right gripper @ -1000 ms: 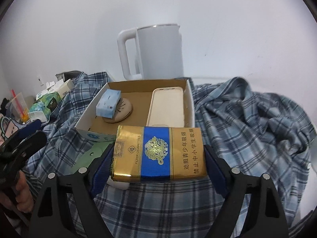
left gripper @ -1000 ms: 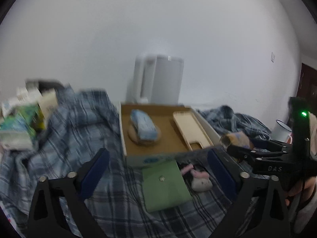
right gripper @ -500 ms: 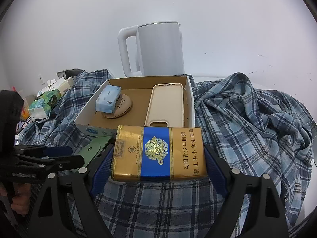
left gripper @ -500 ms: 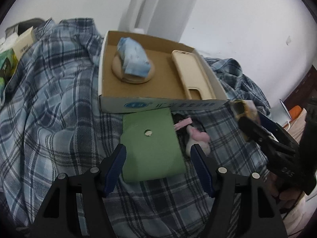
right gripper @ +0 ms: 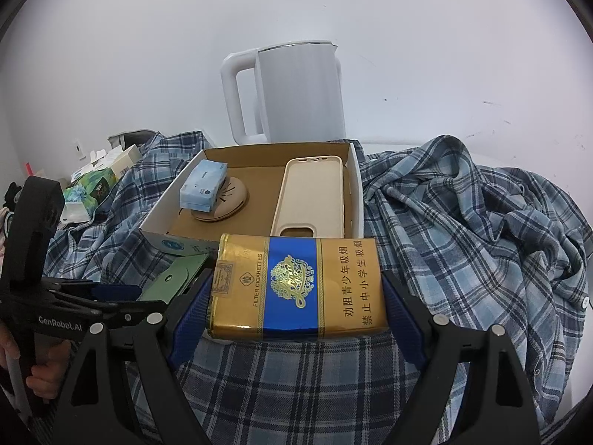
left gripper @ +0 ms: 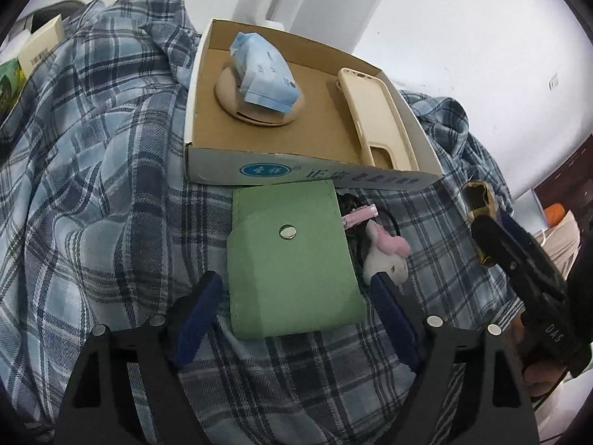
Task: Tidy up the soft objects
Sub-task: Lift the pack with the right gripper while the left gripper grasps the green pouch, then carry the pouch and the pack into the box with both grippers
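Right wrist view: my right gripper point(right gripper: 296, 307) jaws clamp a gold-blue cigarette pack point(right gripper: 298, 287) reading "FILTER CIGARETTES", before the cardboard box point(right gripper: 355, 185). My left gripper point(left gripper: 296, 296), marked "GenRobot.AI", straddles the green pouch point(left gripper: 292, 259), jaws spread.

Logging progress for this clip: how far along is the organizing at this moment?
Done: tissue pack and phone case lie in the cardboard box. In hand: right gripper holds the cigarette pack outside the box; left gripper is open around the green pouch. Left: pouch, plush charm on the plaid cloth.
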{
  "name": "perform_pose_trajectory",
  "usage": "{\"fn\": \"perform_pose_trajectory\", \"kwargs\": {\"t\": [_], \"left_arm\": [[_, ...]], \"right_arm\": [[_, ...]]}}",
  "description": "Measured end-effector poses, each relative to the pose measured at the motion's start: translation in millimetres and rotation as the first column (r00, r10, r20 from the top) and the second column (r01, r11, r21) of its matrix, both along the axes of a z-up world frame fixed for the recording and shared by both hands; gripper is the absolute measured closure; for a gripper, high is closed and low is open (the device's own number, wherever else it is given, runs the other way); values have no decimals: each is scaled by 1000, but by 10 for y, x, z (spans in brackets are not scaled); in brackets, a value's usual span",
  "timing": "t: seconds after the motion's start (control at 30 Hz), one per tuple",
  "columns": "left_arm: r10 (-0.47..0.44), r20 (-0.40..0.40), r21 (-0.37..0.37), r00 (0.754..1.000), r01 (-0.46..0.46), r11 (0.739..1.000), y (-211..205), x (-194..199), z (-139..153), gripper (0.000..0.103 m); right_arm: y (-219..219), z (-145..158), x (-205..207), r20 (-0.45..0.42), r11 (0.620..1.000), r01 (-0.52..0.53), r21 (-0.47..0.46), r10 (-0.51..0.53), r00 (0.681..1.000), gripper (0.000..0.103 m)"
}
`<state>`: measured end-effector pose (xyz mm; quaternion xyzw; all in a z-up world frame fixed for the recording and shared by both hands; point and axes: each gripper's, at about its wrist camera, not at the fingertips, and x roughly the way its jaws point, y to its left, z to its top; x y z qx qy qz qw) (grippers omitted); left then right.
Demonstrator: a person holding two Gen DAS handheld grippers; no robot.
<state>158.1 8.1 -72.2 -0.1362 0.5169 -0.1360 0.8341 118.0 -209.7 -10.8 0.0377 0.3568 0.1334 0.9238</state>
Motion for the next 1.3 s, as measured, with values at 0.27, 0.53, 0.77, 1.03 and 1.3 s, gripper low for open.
{"fn": "perform_pose_trajectory", "kwargs": {"t": [0.27,0.53,0.77,1.03,1.3], "left_arm": [[-17,23,57,1000,16,998,-76,-3,-6,28],[-20,80,73,997,14,997,-79,-59,35,31],[-47,253,108,966,20,994,-127,-297,238,31],[-48,502,165,864,-41,985,-198,-698,546,32],[-15,663,153,748,-116,981,-150,-1019,739,32]], "right_arm": [[5,-6,4,0,1000,-2,-8,2,1000,19],[-25,-21,25,3,1000,2,-4,-2,1000,19],[-13,10,-22,42,1000,1,-15,-1,999,19],[104,135,-207,167,998,-11,-65,21,986,19],[177,176,-258,209,995,-25,-96,45,977,19]]}}
